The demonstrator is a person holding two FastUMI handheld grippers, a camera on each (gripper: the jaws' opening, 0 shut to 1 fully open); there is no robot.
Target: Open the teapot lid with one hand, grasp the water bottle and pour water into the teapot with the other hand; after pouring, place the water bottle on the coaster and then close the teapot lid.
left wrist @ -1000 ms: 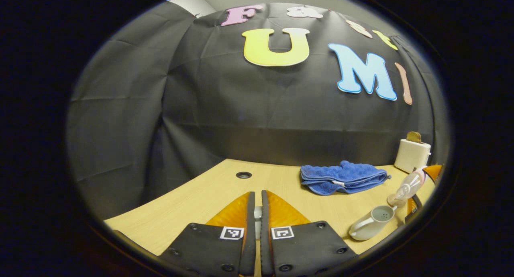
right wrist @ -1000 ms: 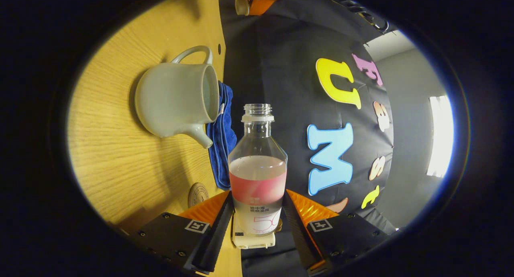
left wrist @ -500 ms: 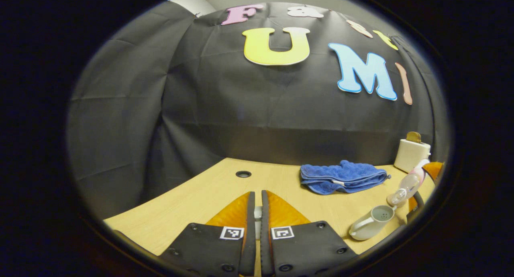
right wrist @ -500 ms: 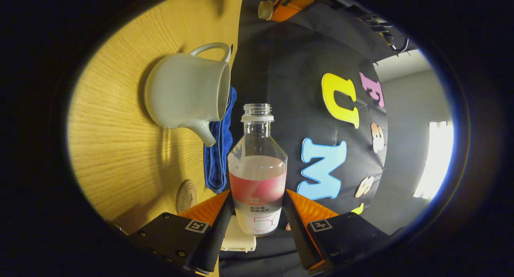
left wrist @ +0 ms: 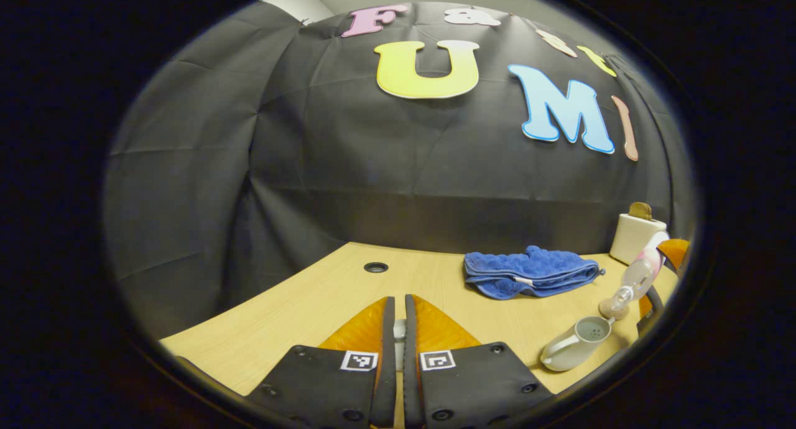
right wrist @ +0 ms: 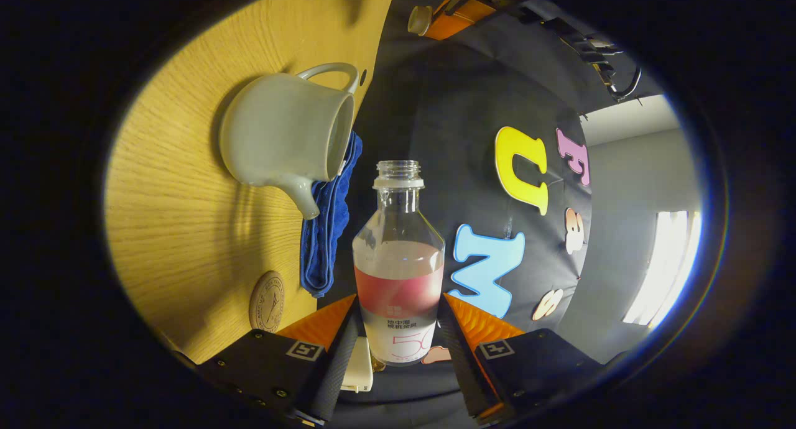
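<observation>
Your right tongs [right wrist: 398,329] grip the water bottle [right wrist: 398,261] low on its body, one finger on each side of the label. The bottle is uncapped, roughly half full, and rolled hard over on its side relative to the tabletop [right wrist: 186,230]. Water sits close to the shoulder, so any extra roll sends it out before the mouth is where you want it.

The grip is near the base, with the weight ahead of the fingers. I'd expect the bottle to pivot or slip in the pads if you jerk the wrist.

The coaster [right wrist: 267,301] lies flat on the tabletop just this side of the blue towel [right wrist: 323,242]. Beyond them, the teapot [right wrist: 286,137] stands with its mouth open, well short of the bottle's neck. In the left gripper view the bottle [left wrist: 634,280] hangs tipped just above the teapot [left wrist: 575,345], so alignment looks near but not certain. Miss the rim and you wet the tabletop and the towel. A knock on the rim could shove the pot.

Your left tongs [left wrist: 395,329] are closed with something pale pinched between them, probably the lid; I can't confirm that. They appear at the top of the right gripper view [right wrist: 435,15], holding a small round pale piece. Keep that clamp firm: a dropped lid could chip.
</observation>
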